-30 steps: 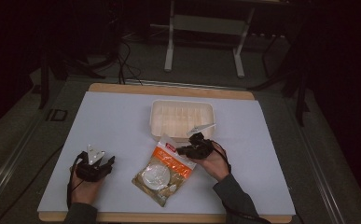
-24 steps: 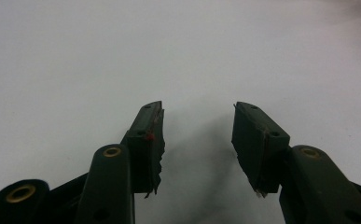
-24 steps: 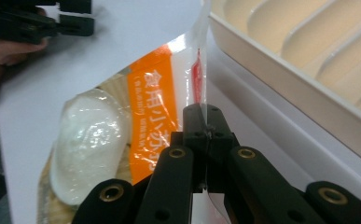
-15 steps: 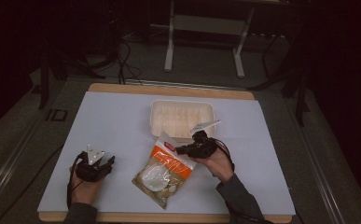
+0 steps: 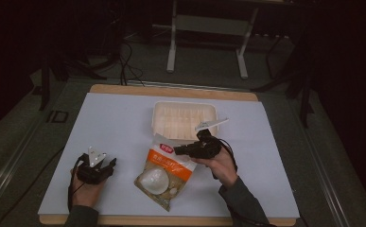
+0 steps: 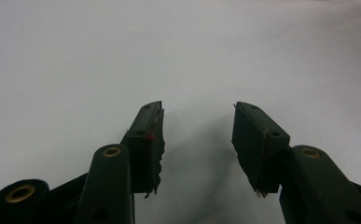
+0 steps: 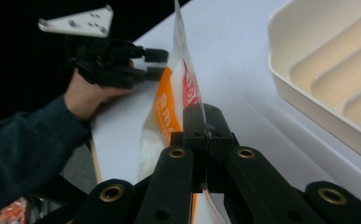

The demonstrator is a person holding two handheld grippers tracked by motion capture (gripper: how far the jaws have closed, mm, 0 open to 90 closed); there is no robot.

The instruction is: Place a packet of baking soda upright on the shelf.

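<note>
Just in front of the cream ridged tray (image 5: 184,119), on the pale table (image 5: 124,123), lies an orange-and-clear food bag (image 5: 164,171) with white round pieces showing through its clear lower part. Its top edge, the end nearest the tray, is pinched by the right gripper (image 5: 178,150), whose jaws are pressed together on the thin plastic; in the right gripper view that gripper (image 7: 205,125) clamps the bag's (image 7: 169,107) upright edge, with the tray (image 7: 318,70) off to one side. Well to the left of the tray and nearer the person, the left gripper (image 5: 108,164) rests low over bare table. In the left gripper view its jaws stand apart with nothing between them, the gripper (image 6: 197,133) above plain tabletop.
</note>
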